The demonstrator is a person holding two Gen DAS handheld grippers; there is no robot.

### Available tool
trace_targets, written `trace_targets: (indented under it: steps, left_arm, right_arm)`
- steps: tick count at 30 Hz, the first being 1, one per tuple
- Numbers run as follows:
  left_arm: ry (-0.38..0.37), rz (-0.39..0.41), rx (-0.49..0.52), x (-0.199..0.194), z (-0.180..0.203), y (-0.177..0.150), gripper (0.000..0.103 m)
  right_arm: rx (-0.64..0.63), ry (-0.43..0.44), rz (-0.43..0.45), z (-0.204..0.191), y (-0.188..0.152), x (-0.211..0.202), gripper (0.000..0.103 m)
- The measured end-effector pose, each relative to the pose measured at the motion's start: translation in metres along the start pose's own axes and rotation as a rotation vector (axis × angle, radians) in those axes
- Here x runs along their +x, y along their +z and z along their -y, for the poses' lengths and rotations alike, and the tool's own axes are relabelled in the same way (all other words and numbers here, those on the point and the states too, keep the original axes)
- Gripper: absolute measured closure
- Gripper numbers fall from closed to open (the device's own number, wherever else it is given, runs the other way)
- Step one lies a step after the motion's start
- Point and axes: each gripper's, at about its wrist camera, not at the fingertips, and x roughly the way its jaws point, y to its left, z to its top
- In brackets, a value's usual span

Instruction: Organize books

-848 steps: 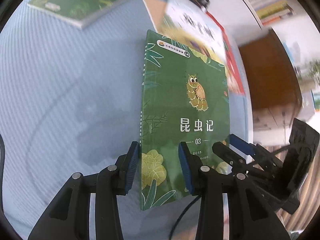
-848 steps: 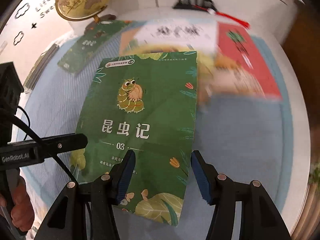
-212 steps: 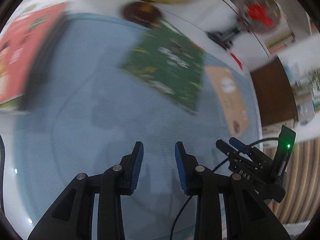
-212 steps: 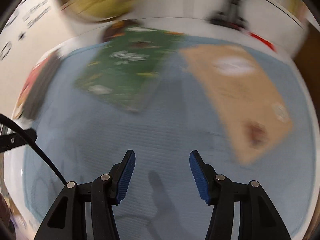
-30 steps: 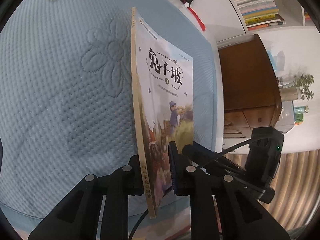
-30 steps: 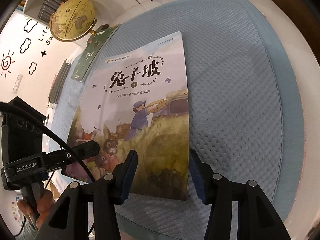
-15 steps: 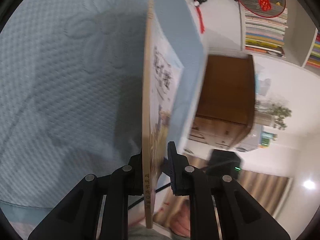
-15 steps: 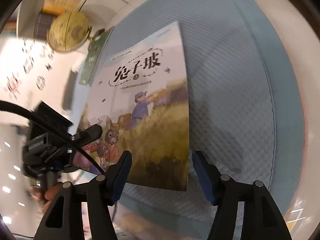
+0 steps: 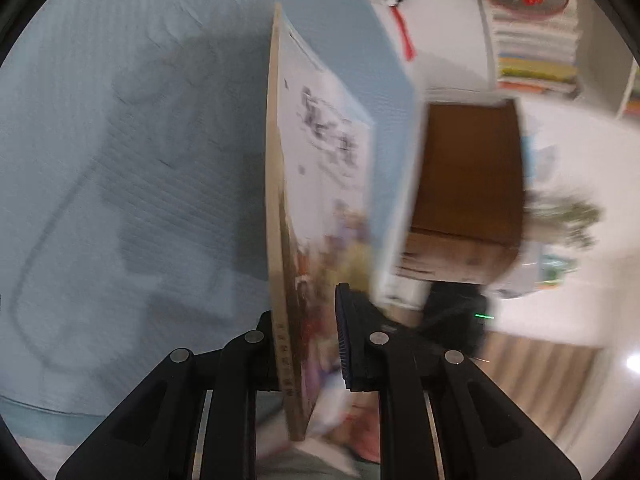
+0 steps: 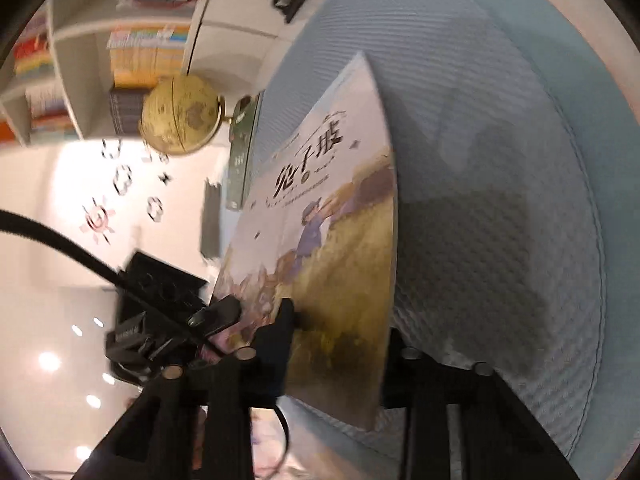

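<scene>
Pale blue quilted cloth (image 9: 132,168) covers the bench, and over it the left gripper (image 9: 308,344) is clamped on the spine end of the picture book (image 9: 320,184), standing it almost edge-on above the cloth. That grip looks meant to raise the book clear so it can be carried off to a stack. Moving right, the right gripper (image 10: 336,332) has just been closing: its jaws now pinch the book's lower edge, cover facing the camera, likely to steady the floppy pages. Beyond the far-left corner sit a globe (image 10: 180,114) and a green book (image 10: 242,156) lying at the bench's edge, near but apart. Plenty of bare cloth lies right of the book; the bench's right edge is close behind it, with a brown cabinet (image 9: 468,168) past that
</scene>
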Motion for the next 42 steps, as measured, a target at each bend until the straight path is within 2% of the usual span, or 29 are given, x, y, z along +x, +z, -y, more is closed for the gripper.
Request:
trace_targets:
  steps: [2, 7, 9, 15, 18, 22, 25, 30, 32, 36, 40, 42]
  left_arm:
    - [0.103, 0.020, 0.066, 0.002, 0.008, -0.001, 0.087]
    - [0.345, 0.091, 0.297, 0.008, 0.044, -0.015, 0.087]
    - [0.395, 0.105, 0.377, 0.009, 0.054, -0.022, 0.088]
    - [0.380, 0.103, 0.444, -0.005, 0.054, -0.027, 0.088]
    - [0.374, 0.119, 0.457, -0.016, 0.051, -0.030, 0.088]
    - [0.316, 0.146, 0.443, -0.048, 0.035, -0.023, 0.088]
    - [0.273, 0.174, 0.431, -0.082, 0.020, -0.014, 0.088]
    - [0.249, 0.249, 0.405, -0.155, -0.009, 0.009, 0.088]
    - [0.262, 0.292, 0.392, -0.192, -0.024, 0.023, 0.088]
    - [0.309, 0.370, 0.374, -0.259, -0.052, 0.045, 0.088]
    - [0.376, 0.440, 0.366, -0.329, -0.092, 0.076, 0.088]
    - [0.373, 0.464, 0.354, -0.352, -0.109, 0.091, 0.088]
  right_arm:
    - [-0.092, -0.101, 0.017, -0.019, -0.006, 0.003, 0.079]
    - [-0.355, -0.386, 0.035, -0.064, -0.027, 0.022, 0.079]
    - [-0.433, -0.449, 0.036, -0.076, -0.036, 0.027, 0.078]
    - [-0.577, -0.508, 0.028, -0.093, -0.058, 0.034, 0.078]
    - [-0.659, -0.546, 0.028, -0.111, -0.071, 0.044, 0.078]
    - [-0.804, -0.616, 0.057, -0.153, -0.093, 0.062, 0.078]
    - [-0.836, -0.618, 0.069, -0.179, -0.094, 0.077, 0.078]
    - [-0.884, -0.598, 0.092, -0.235, -0.095, 0.122, 0.077]
    - [-0.912, -0.584, 0.100, -0.256, -0.096, 0.140, 0.077]
    - [-0.942, -0.490, 0.113, -0.306, -0.092, 0.199, 0.076]
    - [-0.983, -0.406, 0.093, -0.363, -0.092, 0.271, 0.073]
    - [-1.000, -0.396, 0.098, -0.382, -0.091, 0.299, 0.072]
